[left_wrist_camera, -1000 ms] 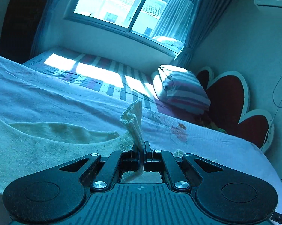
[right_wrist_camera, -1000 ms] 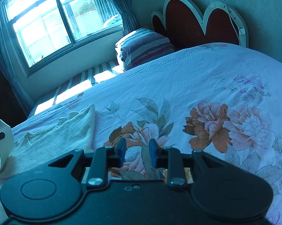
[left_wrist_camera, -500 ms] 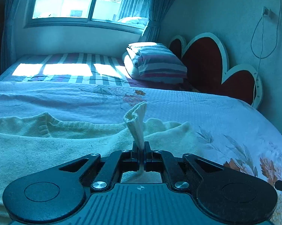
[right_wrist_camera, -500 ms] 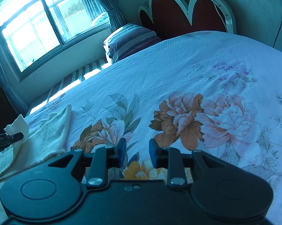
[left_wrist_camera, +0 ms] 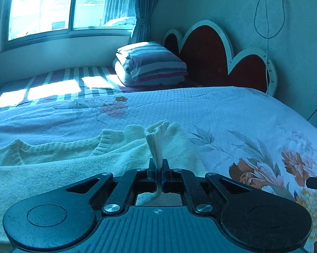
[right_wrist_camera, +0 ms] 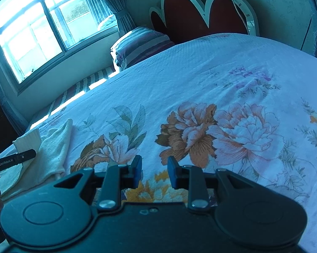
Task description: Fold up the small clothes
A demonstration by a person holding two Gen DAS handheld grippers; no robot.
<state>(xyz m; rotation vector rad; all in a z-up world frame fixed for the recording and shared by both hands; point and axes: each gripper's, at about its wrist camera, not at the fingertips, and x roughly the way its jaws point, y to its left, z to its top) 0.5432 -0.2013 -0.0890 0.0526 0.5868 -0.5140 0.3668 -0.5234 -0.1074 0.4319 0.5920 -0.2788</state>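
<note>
The cream knit sweater (left_wrist_camera: 59, 164) lies rumpled on the floral bed (left_wrist_camera: 232, 113), its cuff, apparently, pinched by the left tongs (left_wrist_camera: 158, 174); only the right view shows the right tongs (right_wrist_camera: 154, 171) gaping, empty.

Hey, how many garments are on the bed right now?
1: a cream knit sweater spread near the foot of the floral bedspread, one cuff pinched in the left gripper. Others could lie outside both views.
</note>
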